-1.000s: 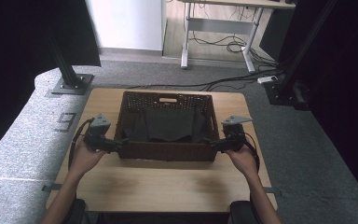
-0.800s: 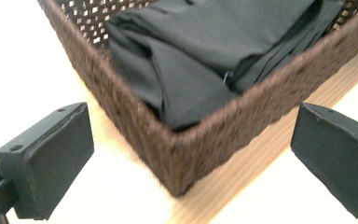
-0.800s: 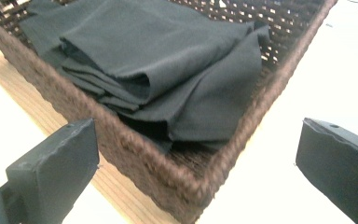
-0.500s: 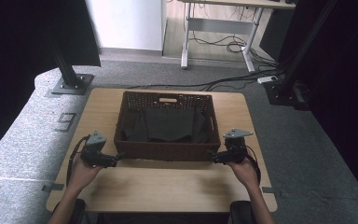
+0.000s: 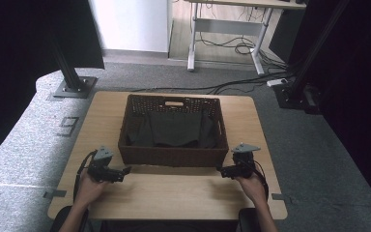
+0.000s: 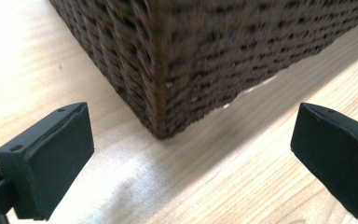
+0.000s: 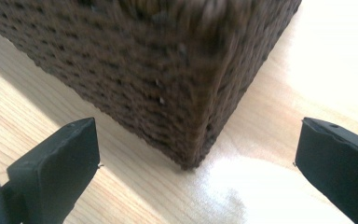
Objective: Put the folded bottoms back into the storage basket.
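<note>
A dark woven basket (image 5: 174,157) sits on the middle of a light wooden table (image 5: 174,198), closer to the far edge than to the near one. Dark folded cloth (image 5: 174,129) lies inside it. I hold one gripper in each hand, both low over the table, just off the basket's two near corners and pointing in toward them.

My left gripper (image 5: 124,170) is beside the basket's near left corner. In the left gripper view, its jaws are spread wide, with the basket corner (image 6: 168,112) between them but apart from both, nothing held.

My right gripper (image 5: 221,169) is beside the near right corner. In the right gripper view, its jaws are also spread wide and empty, the corner (image 7: 191,140) centred between them, untouched.
</note>
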{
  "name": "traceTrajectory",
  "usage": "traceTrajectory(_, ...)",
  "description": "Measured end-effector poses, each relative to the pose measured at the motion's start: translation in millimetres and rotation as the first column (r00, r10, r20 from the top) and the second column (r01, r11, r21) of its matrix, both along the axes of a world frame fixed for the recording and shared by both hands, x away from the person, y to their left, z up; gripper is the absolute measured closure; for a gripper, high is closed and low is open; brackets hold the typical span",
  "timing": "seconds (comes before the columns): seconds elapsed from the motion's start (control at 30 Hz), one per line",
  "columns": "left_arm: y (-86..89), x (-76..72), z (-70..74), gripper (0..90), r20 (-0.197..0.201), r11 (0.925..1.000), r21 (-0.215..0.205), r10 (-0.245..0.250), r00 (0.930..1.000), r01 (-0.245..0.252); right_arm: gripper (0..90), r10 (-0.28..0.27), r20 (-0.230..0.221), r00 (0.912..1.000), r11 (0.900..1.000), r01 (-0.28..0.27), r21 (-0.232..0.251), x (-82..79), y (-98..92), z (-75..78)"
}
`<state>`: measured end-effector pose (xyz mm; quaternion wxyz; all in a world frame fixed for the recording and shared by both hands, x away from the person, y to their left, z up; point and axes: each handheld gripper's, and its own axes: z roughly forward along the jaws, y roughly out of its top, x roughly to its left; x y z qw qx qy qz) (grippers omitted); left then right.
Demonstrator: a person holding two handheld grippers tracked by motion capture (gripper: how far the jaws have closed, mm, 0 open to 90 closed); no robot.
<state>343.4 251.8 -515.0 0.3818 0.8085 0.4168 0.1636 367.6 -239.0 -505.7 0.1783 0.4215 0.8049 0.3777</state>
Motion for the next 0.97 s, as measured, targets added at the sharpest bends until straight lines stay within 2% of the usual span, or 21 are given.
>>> traceTrajectory(0.17,-2.3,1.3,-12.1,0.0,-0.026,0.9999,0.014,-0.002,0.9997,0.002,0.0,-0.008,-0.017,0.9998,1.000,0.008,-0.006,-1.9,-0.2,-12.9)
traceTrajectory(0.3,-2.0,3.0,-22.0,0.0,-0.058,0.9998,0.021,0.002,0.9983,-0.001,0.0,-0.013,-0.035,0.9993,0.999,0.011,-0.038,-2.8,1.1,-24.1)
traceTrajectory(0.5,-7.2,4.7,-31.2,0.0,-0.105,0.9969,0.076,-0.013,0.9944,0.021,0.0,-0.013,-0.053,0.9985,0.996,0.009,-0.083,-3.0,4.1,-40.0)
traceTrajectory(0.6,-12.5,3.3,-33.0,0.0,-0.088,0.9914,0.127,-0.019,0.9960,0.030,0.0,-0.012,-0.061,0.9981,0.995,0.006,-0.100,-2.8,4.9,-46.8)
traceTrajectory(0.67,-13.5,3.1,-33.4,0.0,-0.084,0.9916,0.125,-0.022,0.9962,0.032,0.0,-0.017,-0.059,0.9981,0.997,0.012,-0.071,-2.6,4.4,-49.3)
traceTrajectory(0.97,-14.0,3.1,-33.6,0.0,-0.083,0.9920,0.123,-0.017,0.9964,0.027,0.0,-0.029,-0.042,0.9987,0.998,0.026,-0.057,-3.1,4.7,-51.2)
